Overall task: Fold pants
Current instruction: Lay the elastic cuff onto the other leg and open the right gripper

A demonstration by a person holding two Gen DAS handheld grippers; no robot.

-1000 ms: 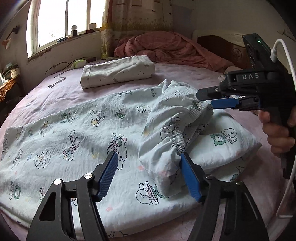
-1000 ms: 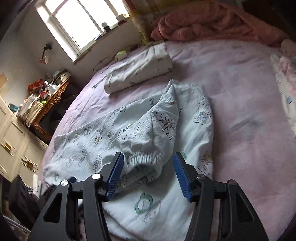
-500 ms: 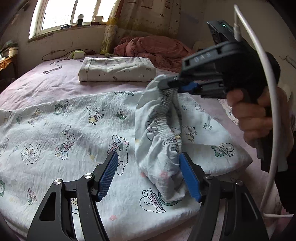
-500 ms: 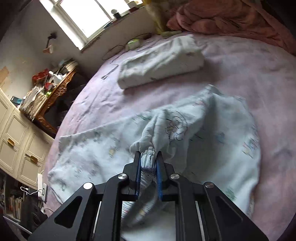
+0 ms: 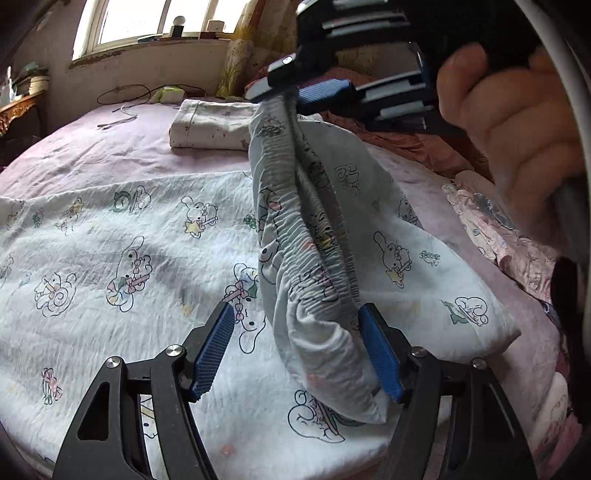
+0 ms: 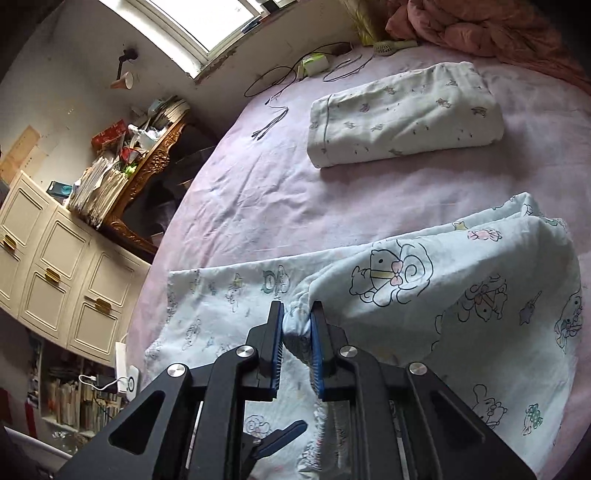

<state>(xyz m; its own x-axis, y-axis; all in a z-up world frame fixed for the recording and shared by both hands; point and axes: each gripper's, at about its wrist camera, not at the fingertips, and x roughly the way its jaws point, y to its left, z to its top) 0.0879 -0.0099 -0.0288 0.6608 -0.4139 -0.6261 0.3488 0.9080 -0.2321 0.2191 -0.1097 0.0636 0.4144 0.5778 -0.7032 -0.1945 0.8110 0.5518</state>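
Note:
Pale blue pants with cartoon animal prints lie spread on the pink bed. My right gripper is shut on the elastic waistband and holds it lifted above the bed; it shows at the top of the left wrist view. The waistband hangs from it in a taut fold. My left gripper is open, low over the pants, with the lower end of the lifted waistband between its blue pads. The pants also fill the lower right wrist view.
A folded white pillow lies further up the bed, with cables and a small white device beyond it. A pink duvet is heaped at the head. Other pink clothing lies right of the pants. Cream cabinets stand beside the bed.
My right gripper closed on the waistband and lifted it higher, pulling the fabric taut. My left gripper stayed open and moved closer to the raised fold.

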